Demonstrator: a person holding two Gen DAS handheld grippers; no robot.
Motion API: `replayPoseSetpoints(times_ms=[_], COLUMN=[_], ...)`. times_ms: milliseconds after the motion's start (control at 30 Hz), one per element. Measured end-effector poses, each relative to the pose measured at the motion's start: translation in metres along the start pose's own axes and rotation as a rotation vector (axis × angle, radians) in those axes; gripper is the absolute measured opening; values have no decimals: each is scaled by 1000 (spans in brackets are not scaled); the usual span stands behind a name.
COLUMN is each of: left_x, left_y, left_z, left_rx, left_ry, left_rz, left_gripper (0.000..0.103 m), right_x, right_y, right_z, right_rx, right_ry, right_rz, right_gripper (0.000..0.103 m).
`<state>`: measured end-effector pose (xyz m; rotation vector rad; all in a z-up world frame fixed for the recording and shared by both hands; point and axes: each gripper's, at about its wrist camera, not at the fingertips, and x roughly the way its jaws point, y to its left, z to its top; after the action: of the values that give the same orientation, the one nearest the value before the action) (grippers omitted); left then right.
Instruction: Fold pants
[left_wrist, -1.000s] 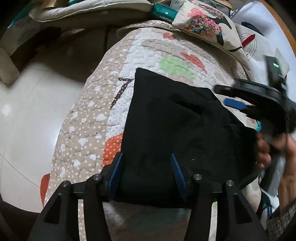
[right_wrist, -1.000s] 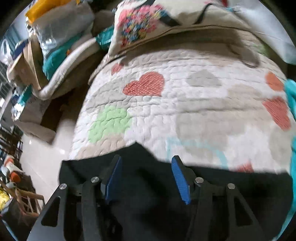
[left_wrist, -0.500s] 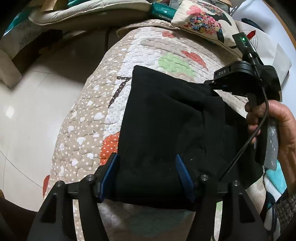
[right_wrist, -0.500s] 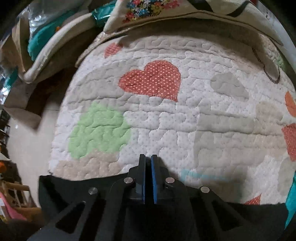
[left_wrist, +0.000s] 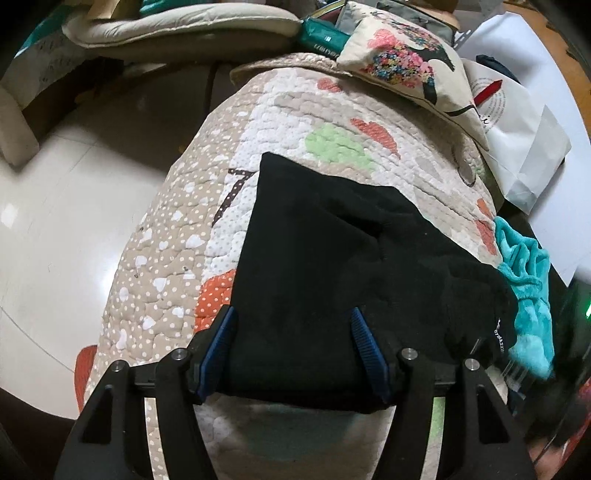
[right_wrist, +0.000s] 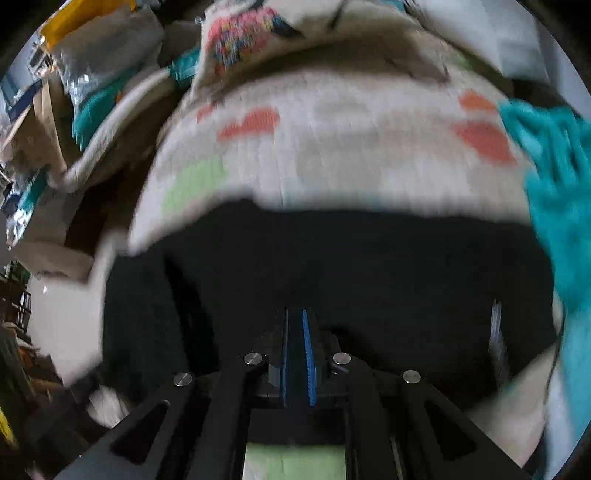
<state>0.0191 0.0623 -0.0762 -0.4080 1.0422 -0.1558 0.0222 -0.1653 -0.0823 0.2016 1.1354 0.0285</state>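
Lying folded on a patchwork quilt (left_wrist: 295, 110), the black pants (left_wrist: 332, 266) form a rough rectangle whose far left corner points toward a green patch. Their left edge runs close to the quilt's dotted border, and beyond that border the quilt drops away to a pale glossy floor (left_wrist: 55, 221). Bare quilt stretches past the far edge of the pants up to a floral cushion (left_wrist: 406, 59) at the head of the surface. On the right, a crumpled teal cloth (left_wrist: 528, 280) sits just beside the right edge of the pants, and a white paper bag (left_wrist: 517, 122) stands behind the cushion; what the bag holds cannot be seen.

The left gripper (left_wrist: 291, 350) hangs over the near edge of the pants with its 2 blue-padded jaws spread wide, black fabric showing between them without being pinched.

The right wrist view is heavily blurred. The right gripper (right_wrist: 295, 354) has its 2 jaws drawn nearly together with only a thin slit between the blue pads, low over the near part of the pants (right_wrist: 332, 277); whether any fabric is caught in the slit cannot be told. Off to the left in that view, boxes and bags (right_wrist: 55, 92) are piled beside the bed, their contents unreadable.
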Motion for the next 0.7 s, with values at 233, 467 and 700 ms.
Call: replayPoseSetpoints(times_ms=[233, 467, 700], left_x=[-12, -13, -15], left_y=[6, 14, 9], left_z=[5, 10, 8], left_rx=[11, -32, 5], left_ry=[-62, -52, -58], left_rz=[14, -3, -6], left_gripper=[63, 63, 63], right_x=[-20, -51, -38], right_y=[-30, -60, -41], right_z=[-34, -42, -55], right_rx=[125, 241, 219], right_ry=[-31, -104, -69], right_rz=[-48, -43, 0], right_gripper=[9, 9, 21])
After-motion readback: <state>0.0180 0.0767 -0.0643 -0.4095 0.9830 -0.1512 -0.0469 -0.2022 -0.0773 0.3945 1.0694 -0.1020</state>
